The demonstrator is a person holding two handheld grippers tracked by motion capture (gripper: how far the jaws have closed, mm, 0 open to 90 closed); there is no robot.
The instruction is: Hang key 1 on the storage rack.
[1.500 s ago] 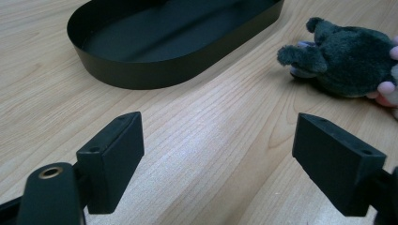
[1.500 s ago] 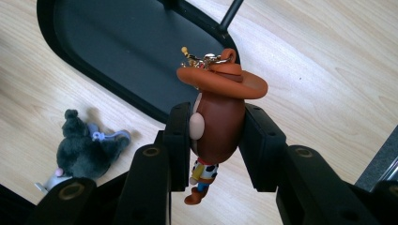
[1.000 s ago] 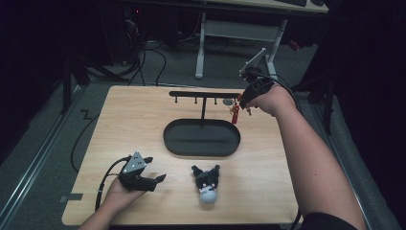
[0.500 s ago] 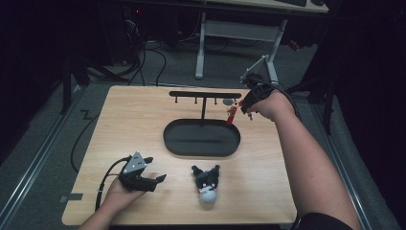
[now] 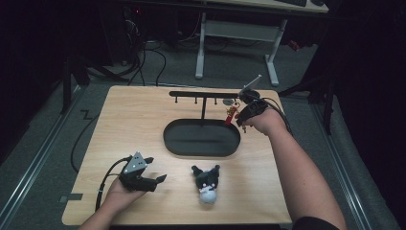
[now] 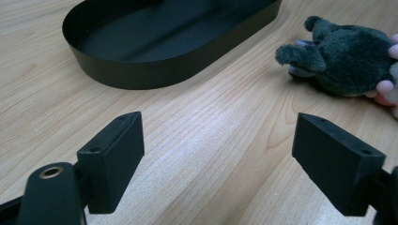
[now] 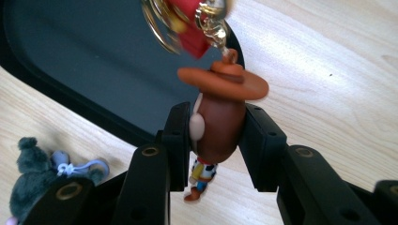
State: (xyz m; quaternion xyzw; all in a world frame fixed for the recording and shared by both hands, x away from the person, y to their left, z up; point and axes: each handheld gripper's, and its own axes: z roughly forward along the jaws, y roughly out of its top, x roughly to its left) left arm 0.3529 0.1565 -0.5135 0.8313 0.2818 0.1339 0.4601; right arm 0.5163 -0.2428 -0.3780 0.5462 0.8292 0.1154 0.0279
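Change: since a second ago the right gripper (image 5: 238, 116) has been lowered from beside the rack's bar toward the tray's far right end, the figure carried with it; the left gripper (image 5: 154, 178) has been kept in place.
Held thing: a cowboy figure keychain (image 7: 217, 126), smooth brown plastic head under a flat orange hat brim, is clamped at the head between the right gripper's two black pads (image 7: 180, 140); a gold clasp and ring with a red charm, blurred, are seen above the hat.
Tray: an oval black tray (image 5: 201, 138) with a low thin wall and matte floor is set at the table's middle; the figure is held over the tray's rim at its far right end.
Rack: a thin black bar on one post (image 5: 203, 102) with small pegs is stood just behind the tray; a round grey tag, possibly another keychain, is hung near its right end.
Plush: a dark fuzzy plush toy (image 5: 207, 183) with a pale face is laid in front of the tray, near it.
Left gripper: jaws are held wide apart over bare wood left of the plush, nothing between them.
Open room: bare pale wood-grain table (image 5: 129, 124) is left all round the tray, widest to its left.
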